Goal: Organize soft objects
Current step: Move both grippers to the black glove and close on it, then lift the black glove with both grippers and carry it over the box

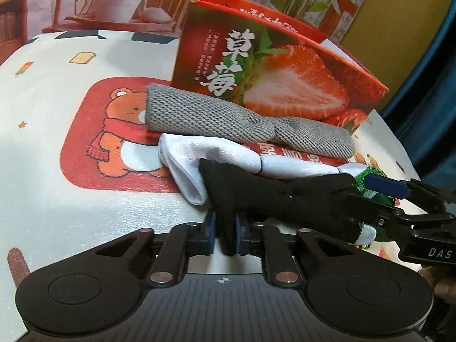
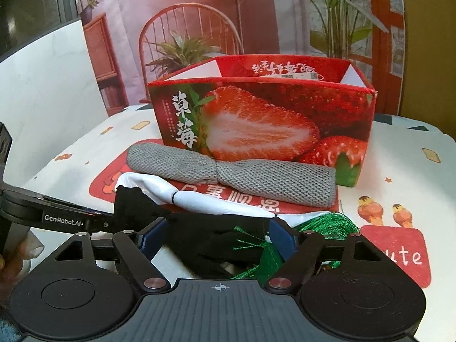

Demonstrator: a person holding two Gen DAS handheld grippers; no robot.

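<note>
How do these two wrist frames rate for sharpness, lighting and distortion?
Left wrist view: fisheye bends the white cartoon-print tablecloth edges, the red strawberry-print cardboard box looks slightly soft, and the black fabric roll shows little texture. Right wrist view: light is even, the grey knitted cloth roll weave is crisp, and the corners are dark.

A home-like corner, staged for recording. A table wears a childish cartoon cloth (image 1: pixel 57 171) with a bear (image 1: pixel 125 134) and ice-lolly prints. Behind hangs a printed backdrop (image 2: pixel 199 14) picturing a chair, potted plants and a bookshelf. A strawberry box (image 2: pixel 262 119) and rolled socks (image 2: pixel 228 173) sit on the cloth.
</note>
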